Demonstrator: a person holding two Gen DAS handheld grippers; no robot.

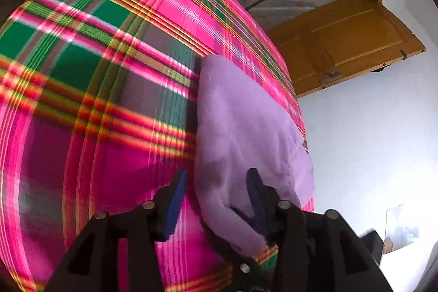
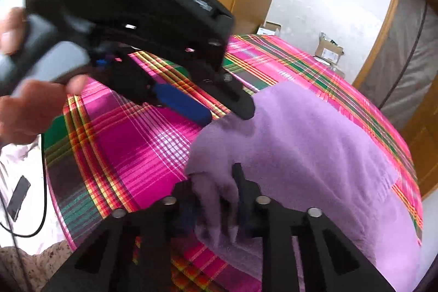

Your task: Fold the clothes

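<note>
A lilac fleece garment [image 2: 301,155] lies folded on the bed's right side, also seen in the left wrist view as a purple garment [image 1: 246,127]. My right gripper [image 2: 216,193] is at its near corner, shut on a bunched fold of the fabric that hides most of its left finger. My left gripper [image 1: 216,196] is open, blue pads wide apart, and the garment's near edge hangs down between its fingers. From the right wrist view the left gripper [image 2: 225,115] stands at the garment's far-left edge, one finger touching the fleece, held by a person's hand [image 2: 24,106].
A pink, green and yellow plaid bedspread [image 1: 95,100] covers the bed [image 2: 131,144]. A wooden door [image 1: 350,45] stands to the right and cardboard boxes [image 2: 328,51] sit beyond the bed. A phone [image 2: 19,197] and a black cable [image 2: 43,196] lie at the left.
</note>
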